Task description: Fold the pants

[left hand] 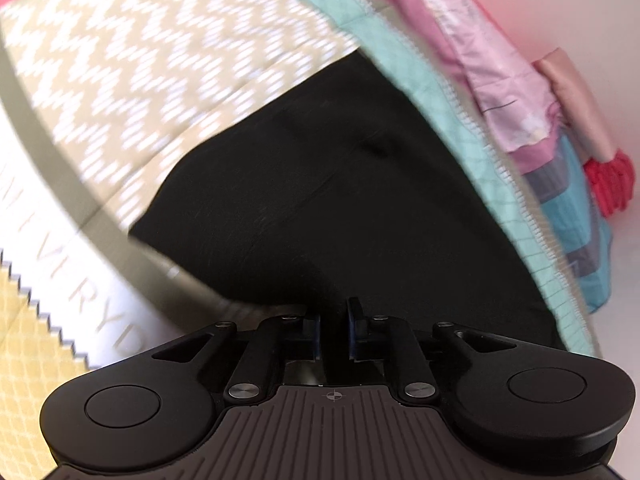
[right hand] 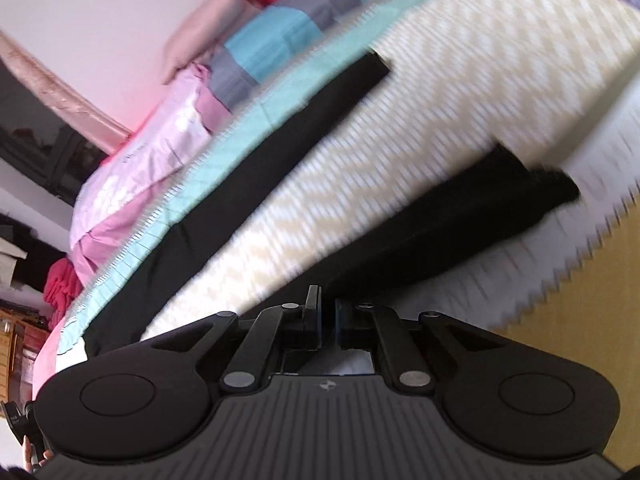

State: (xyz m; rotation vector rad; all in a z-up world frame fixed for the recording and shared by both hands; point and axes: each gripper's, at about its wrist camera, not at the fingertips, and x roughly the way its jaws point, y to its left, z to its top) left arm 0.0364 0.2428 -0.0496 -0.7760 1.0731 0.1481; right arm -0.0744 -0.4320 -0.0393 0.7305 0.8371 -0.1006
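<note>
- The left claw (left hand: pixel 334 322) is sitting at the near edge of the black fabric pants (left hand: pixel 340 208), its fingers drawn close with a narrow gap; dark cloth is running right up to the tips, so it is probably pinching the waist end, though the grip itself is hidden
- The right claw (right hand: pixel 327 318) is showing its fingers nearly touching, and one black trouser leg (right hand: pixel 460 232) is leading straight out from between them, so I am judging it to be clamped on that leg near its upper end
- The pants are lying on the bed's beige-and-white zigzag-patterned cover (right hand: pixel 460 92), the two legs spread well apart: the near one is angling toward the cover's edge, the far black leg (right hand: pixel 280 160) is stretching along the mint-green quilted border (right hand: pixel 240 128)
- Both views are smeared, suggesting the claws are moving
- The step in hand is looking like the first fold: bringing one leg across onto the other
- The next move is calling for the held leg to be carried over the bare zigzag stretch and laid edge to edge on the far leg, keeping the cloth taut to avoid bunching
- Beyond, pink and blue-grey bedding (right hand: pixel 224 60) is piled against the pale wall (right hand: pixel 100 8)
</note>
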